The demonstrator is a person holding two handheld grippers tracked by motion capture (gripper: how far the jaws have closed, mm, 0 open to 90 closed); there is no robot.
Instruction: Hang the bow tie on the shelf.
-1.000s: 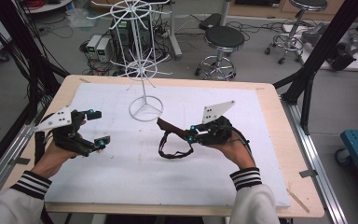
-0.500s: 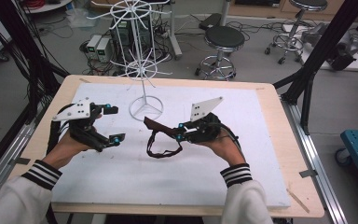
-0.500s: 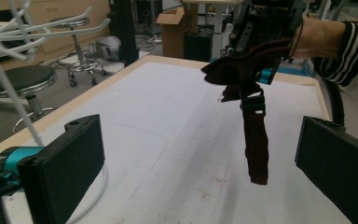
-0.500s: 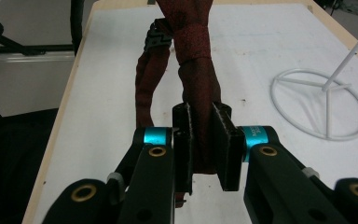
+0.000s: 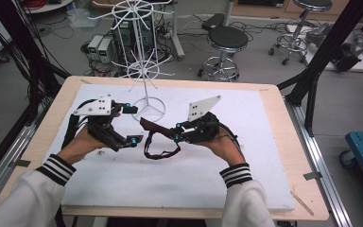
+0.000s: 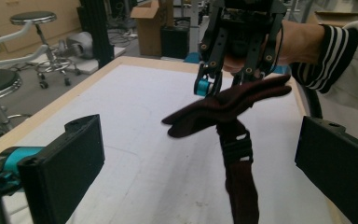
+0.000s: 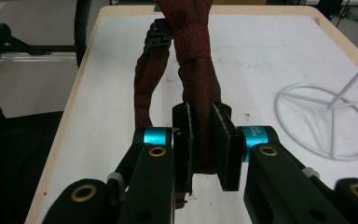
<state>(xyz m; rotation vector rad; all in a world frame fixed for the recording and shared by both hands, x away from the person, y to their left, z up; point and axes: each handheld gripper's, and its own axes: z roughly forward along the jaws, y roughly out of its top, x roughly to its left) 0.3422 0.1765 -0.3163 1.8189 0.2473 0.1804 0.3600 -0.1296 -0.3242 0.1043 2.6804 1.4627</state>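
A dark red fabric band [image 5: 152, 126] with a black buckle hangs above the white mat, its loop [image 5: 161, 152] drooping down. My right gripper [image 5: 177, 133] is shut on one end of it; in the right gripper view the pads [image 7: 225, 140] pinch the red fabric [image 7: 193, 60]. My left gripper [image 5: 135, 124] is open just left of the band's free end, jaws wide apart. In the left gripper view the band [image 6: 223, 109] hangs ahead between the wide black jaws of that gripper [image 6: 200, 163], not touching them, with the right gripper [image 6: 226, 84] holding it from behind.
A white wire rack [image 5: 144, 71] stands at the back of the mat on a ring base [image 5: 150, 110], close behind both grippers; the base [image 7: 324, 121] lies right of the band. The white mat [image 5: 246, 165] covers a wooden table [image 5: 283, 123]. Stools and cables lie beyond.
My left gripper has moved right and up toward the band's free end. My right gripper has shifted a little left, carrying the band with it.
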